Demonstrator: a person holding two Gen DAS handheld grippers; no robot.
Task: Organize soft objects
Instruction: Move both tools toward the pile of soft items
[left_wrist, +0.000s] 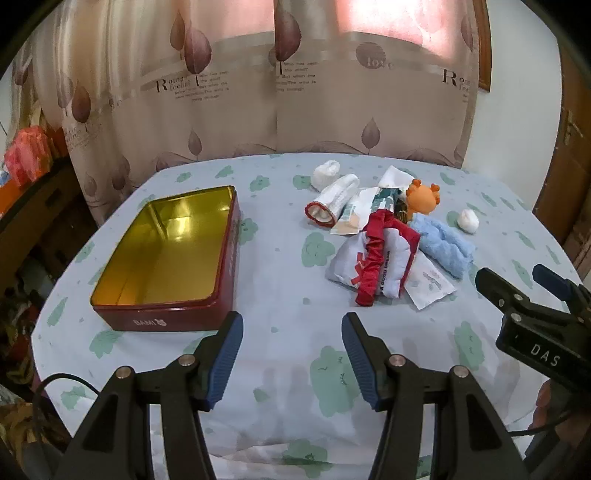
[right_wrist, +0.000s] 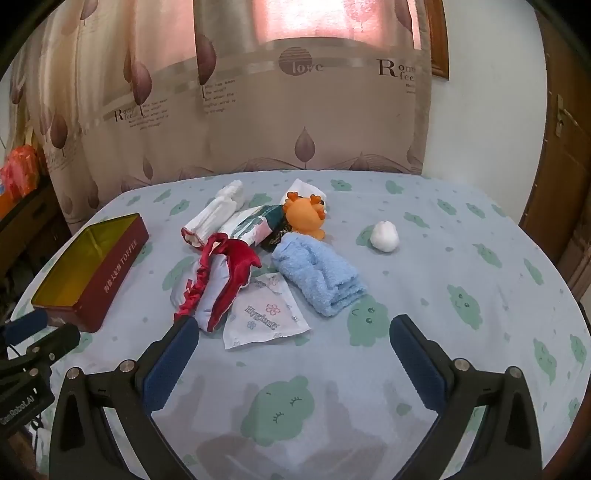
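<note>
An open red tin (left_wrist: 168, 254) with a gold inside stands empty on the left; it also shows in the right wrist view (right_wrist: 92, 266). A pile of soft things lies to its right: a white and red pouch (left_wrist: 373, 258) (right_wrist: 216, 280), a folded blue towel (left_wrist: 445, 245) (right_wrist: 319, 275), a white rolled sock (left_wrist: 334, 201) (right_wrist: 212, 216), an orange plush toy (left_wrist: 421, 199) (right_wrist: 304, 214), a tissue pack (right_wrist: 264, 312), a small white ball (right_wrist: 385, 237). My left gripper (left_wrist: 291, 354) is open and empty near the tin. My right gripper (right_wrist: 293, 360) is open and empty before the pile.
The table (left_wrist: 280, 295) wears a pale blue cloth with green clouds. A patterned curtain (left_wrist: 240, 92) hangs behind it. A wooden door (right_wrist: 565, 166) is at the right. Red bags (left_wrist: 27, 155) sit on a shelf at the left.
</note>
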